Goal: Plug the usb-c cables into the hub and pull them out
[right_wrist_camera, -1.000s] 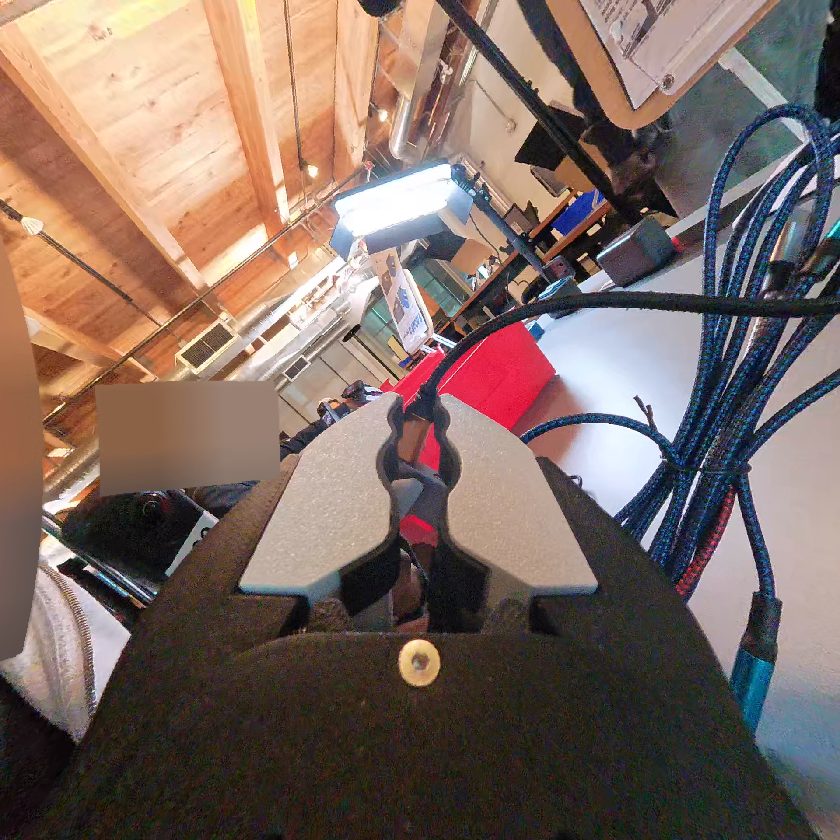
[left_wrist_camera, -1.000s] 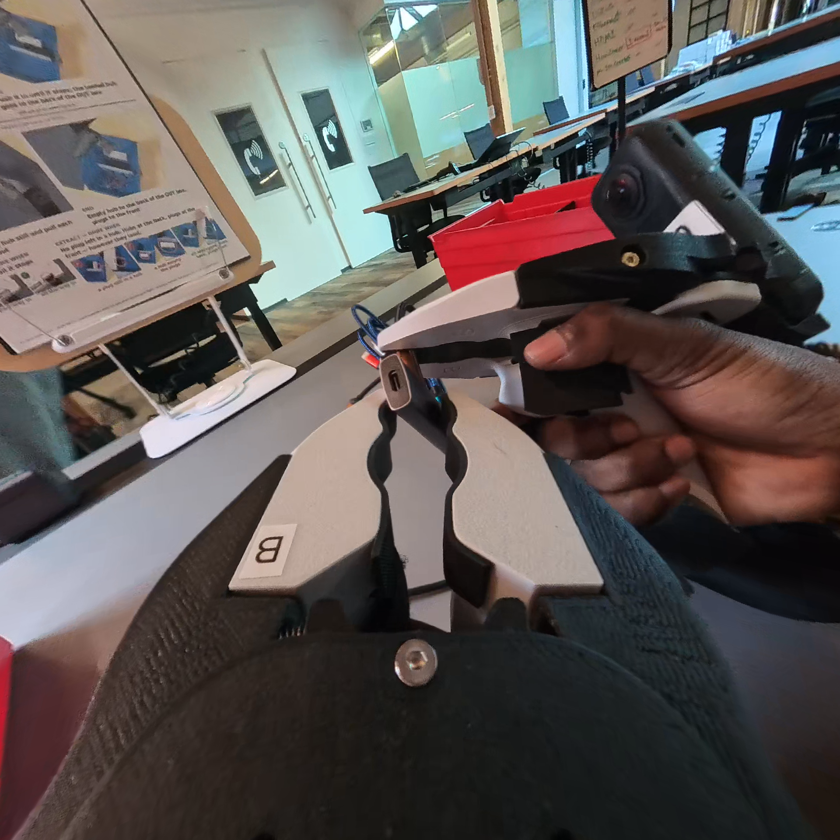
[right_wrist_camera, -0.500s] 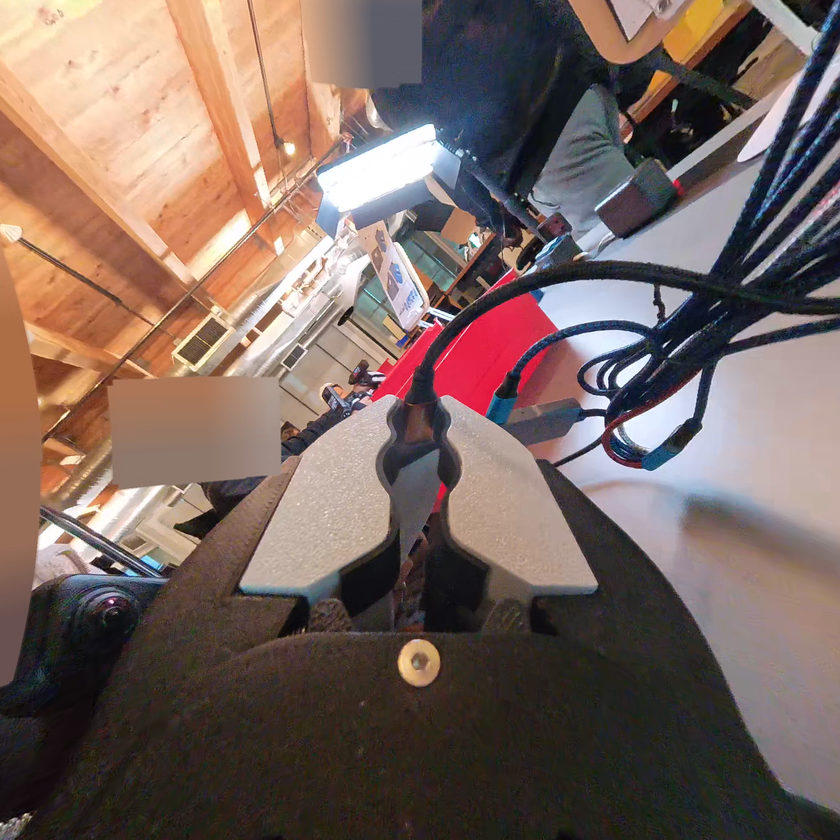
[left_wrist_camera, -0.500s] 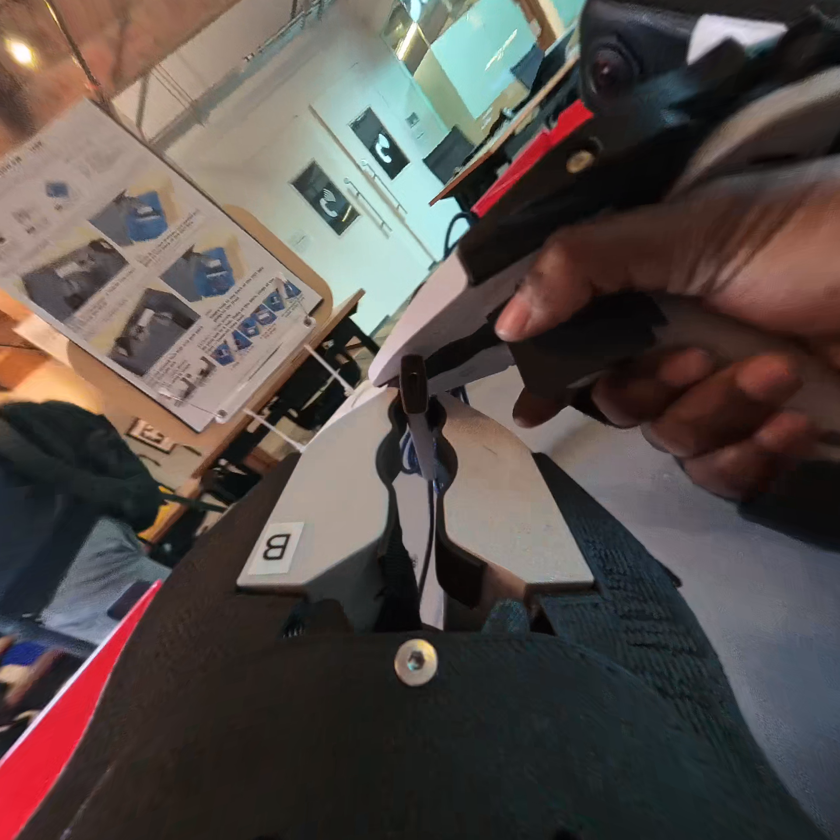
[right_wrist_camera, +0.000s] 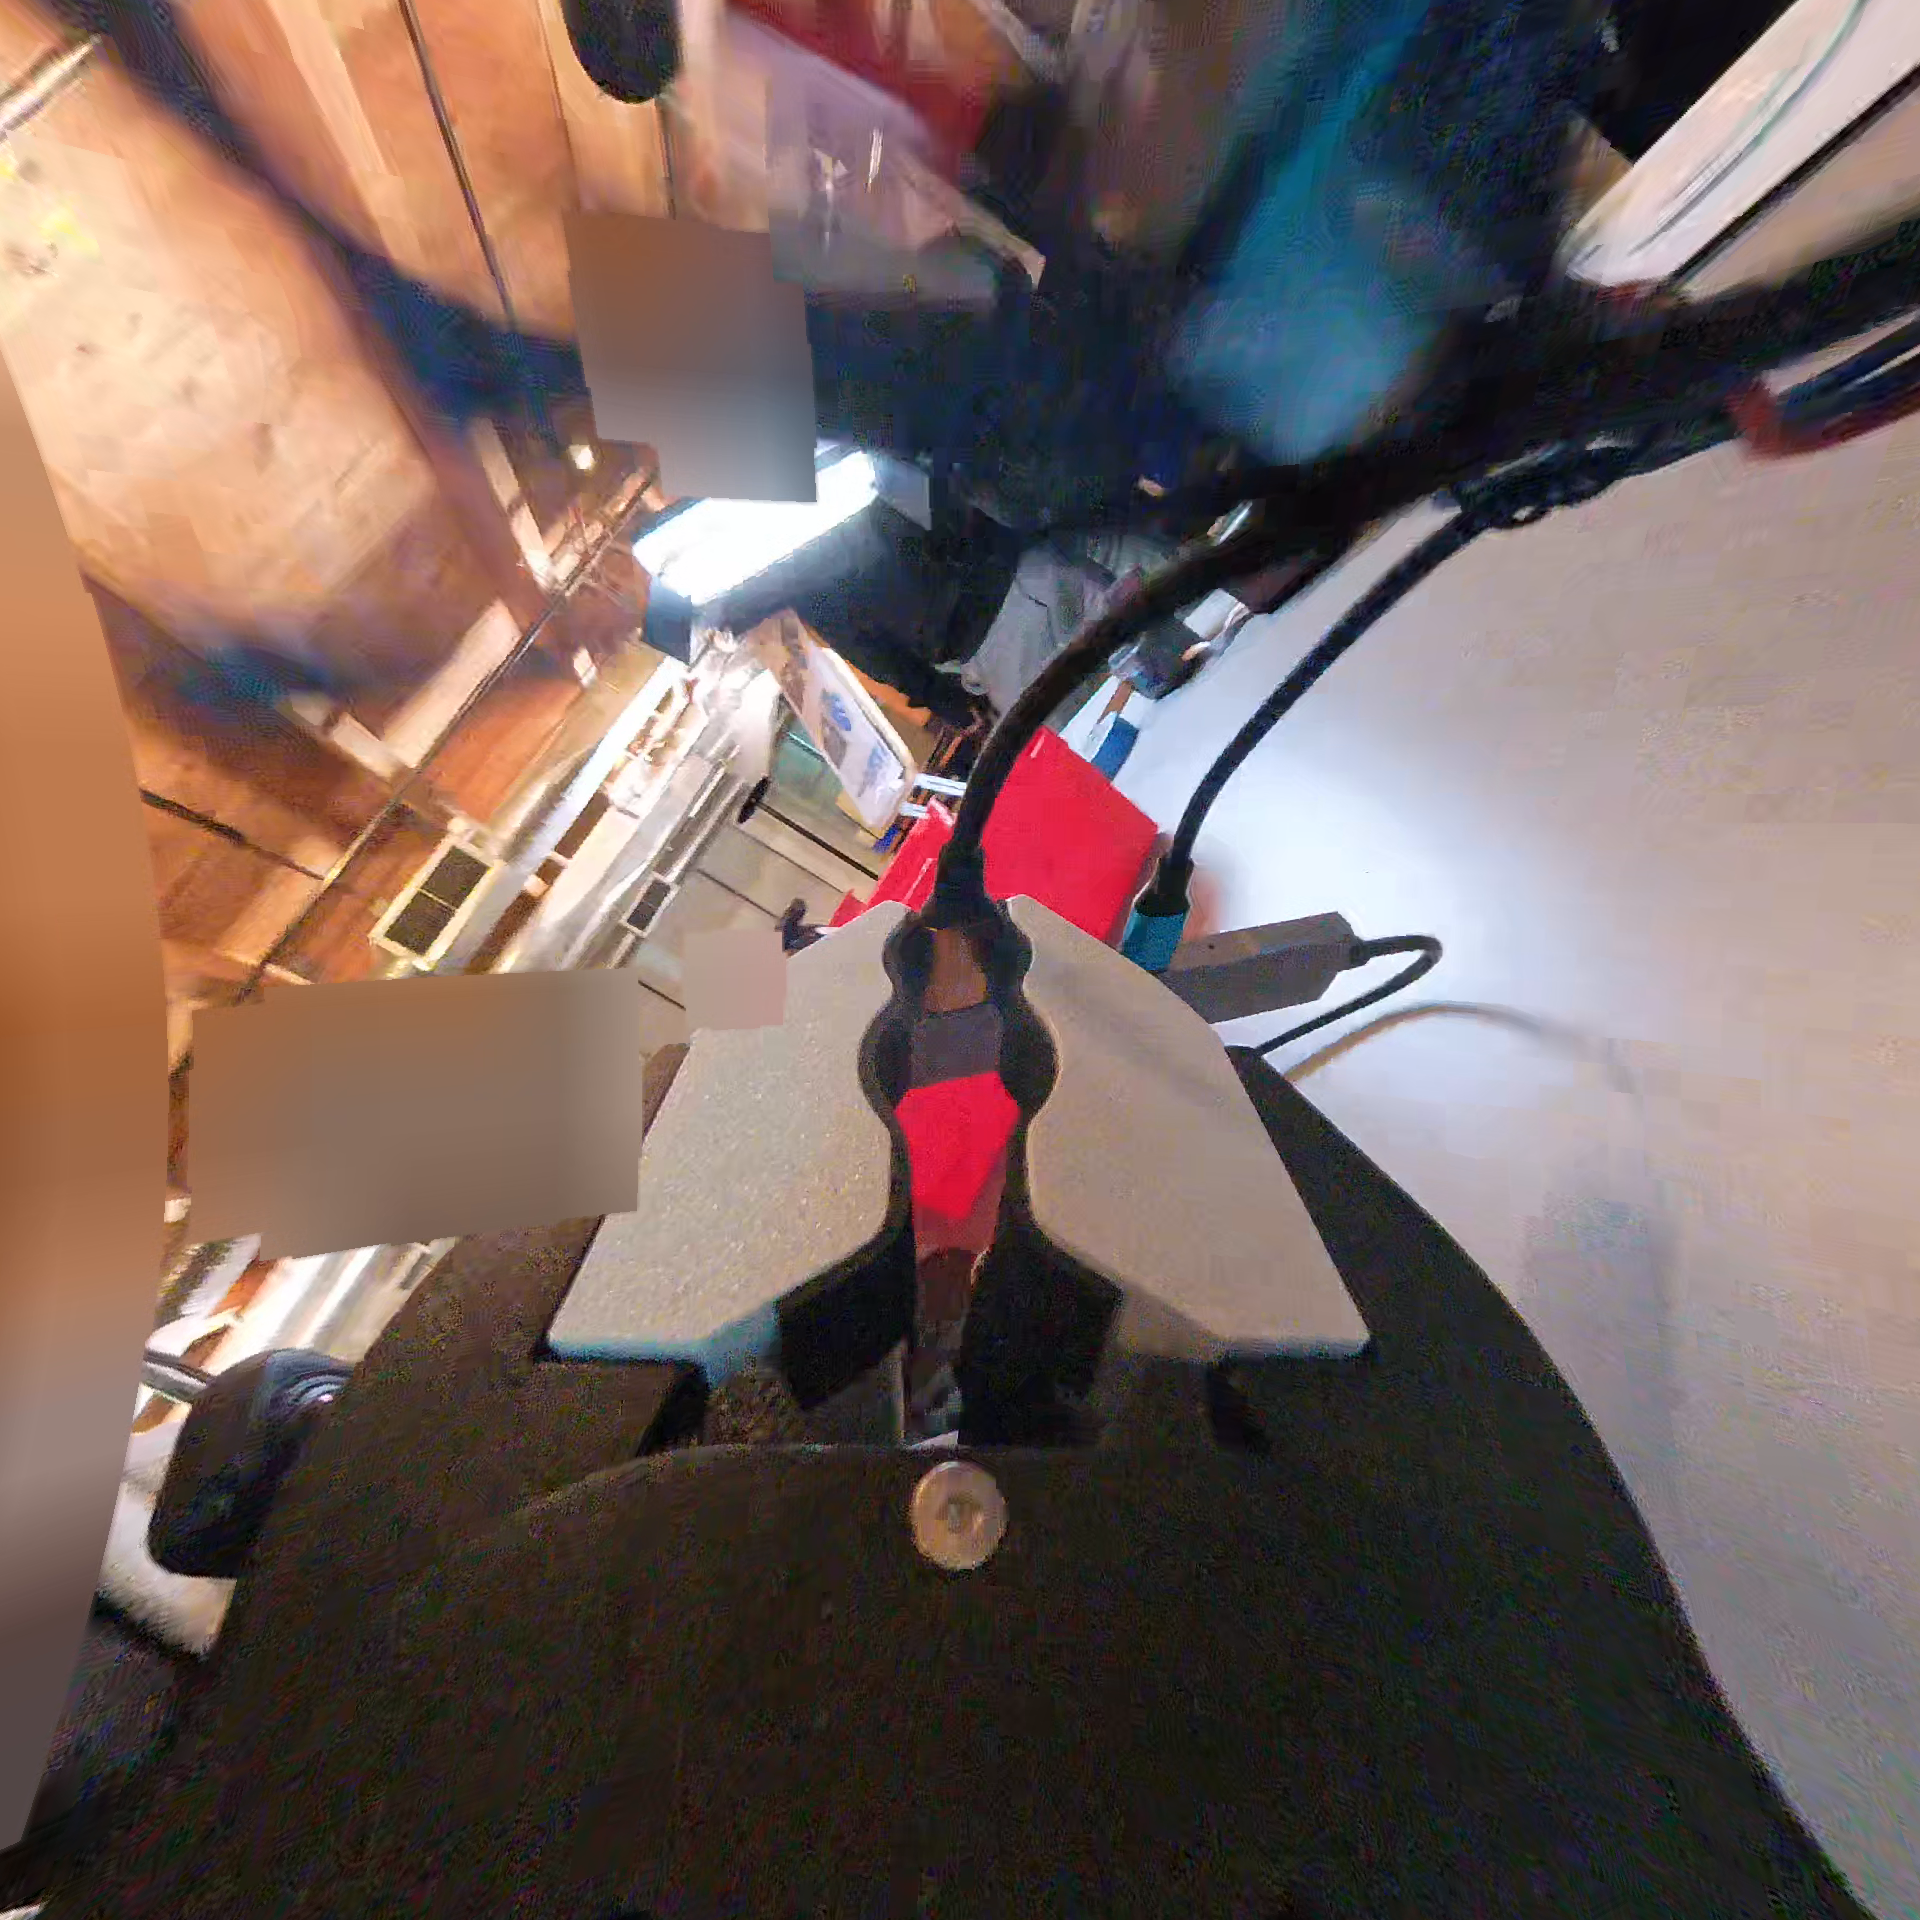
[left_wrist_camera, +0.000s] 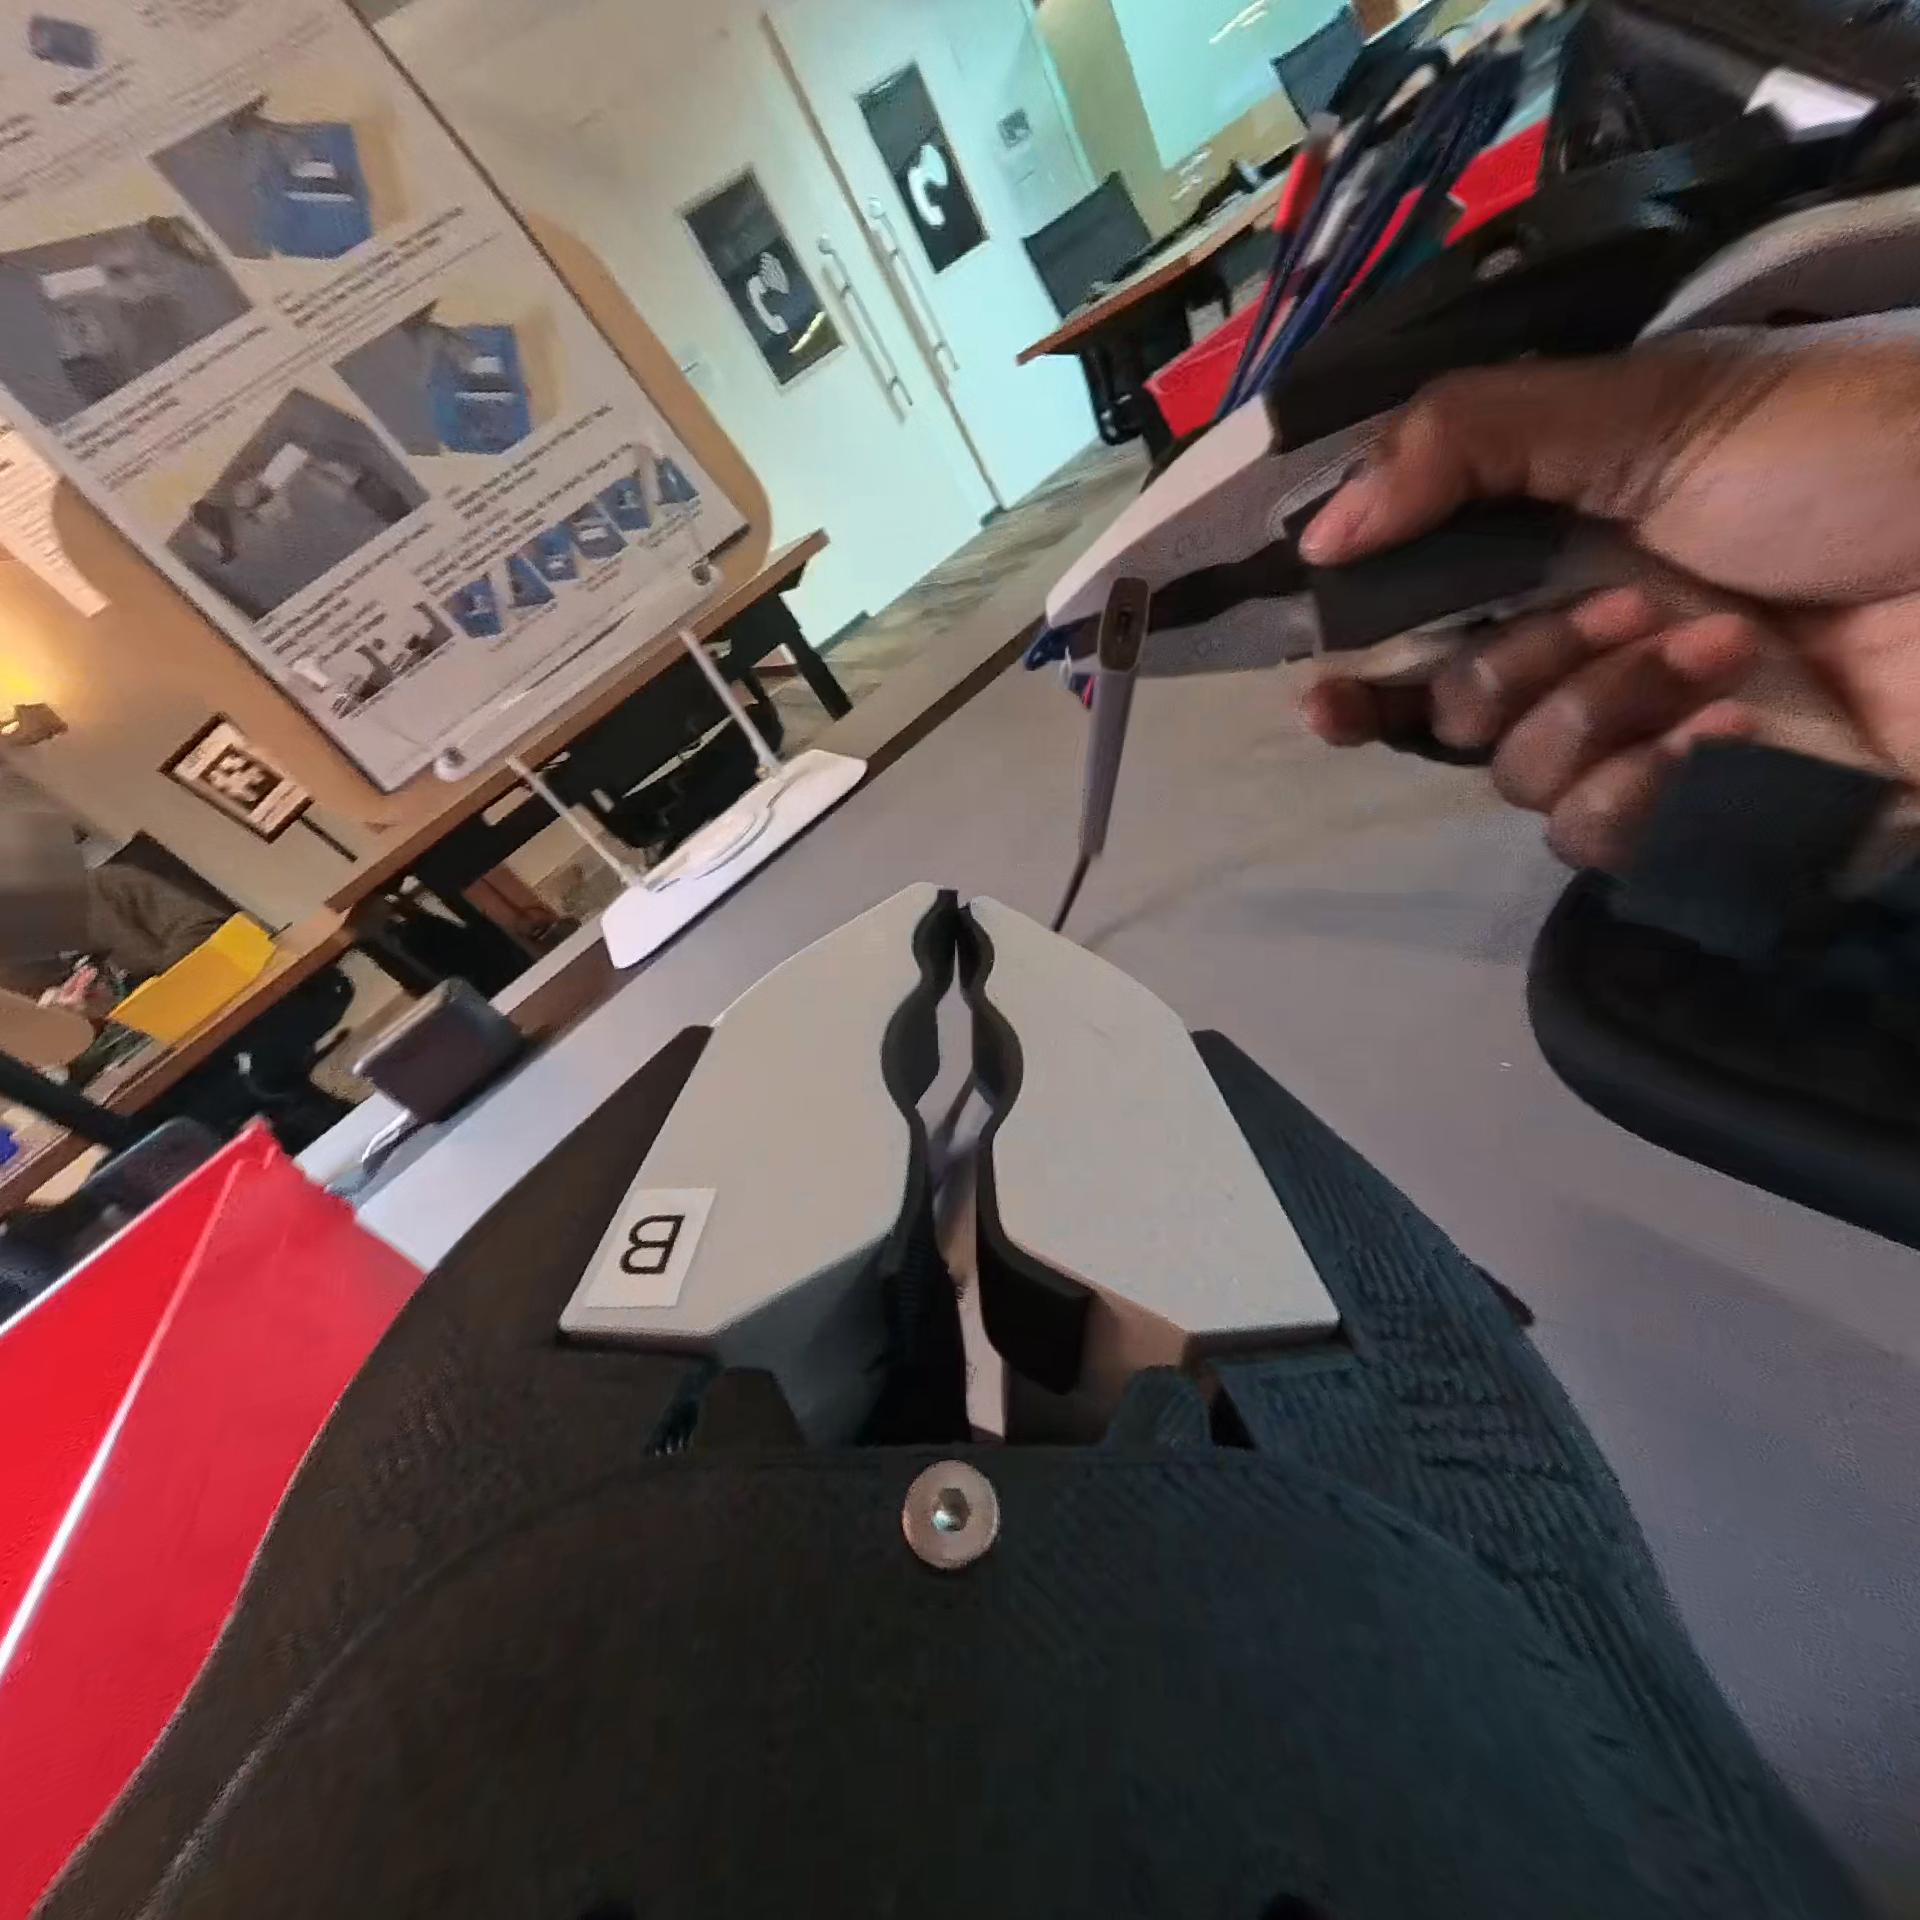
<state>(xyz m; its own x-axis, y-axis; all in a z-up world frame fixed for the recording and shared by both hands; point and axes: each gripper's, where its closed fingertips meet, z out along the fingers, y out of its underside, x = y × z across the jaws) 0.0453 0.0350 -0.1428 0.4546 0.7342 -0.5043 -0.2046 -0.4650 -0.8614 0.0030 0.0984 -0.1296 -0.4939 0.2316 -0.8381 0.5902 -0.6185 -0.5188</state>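
Observation:
My left gripper (left_wrist_camera: 951,920) is shut, with its tips touching; nothing shows between them. The slim grey hub (left_wrist_camera: 1110,717) hangs in the air ahead of it, just under the tip of my right gripper, and its thin black lead (left_wrist_camera: 1070,888) trails down behind my left fingers. My right gripper (right_wrist_camera: 951,930) is shut on the plug of a black USB-C cable (right_wrist_camera: 1049,686). In the right wrist view the hub (right_wrist_camera: 1262,966) sits just right of the fingers, with a teal plug (right_wrist_camera: 1153,925) in it. A bundle of blue cables (right_wrist_camera: 1278,312) is blurred above.
The grey table (left_wrist_camera: 1351,1039) runs ahead. A red bin (left_wrist_camera: 156,1403) is at my left, and another red bin (left_wrist_camera: 1216,374) is far right. An instruction board on a white stand (left_wrist_camera: 727,821) is at the back left. A small dark box (left_wrist_camera: 442,1049) sits near the edge.
My left gripper has let go of the hub and closed. The hub has moved away from it, up and right with my right gripper. The right wrist view swung and blurred.

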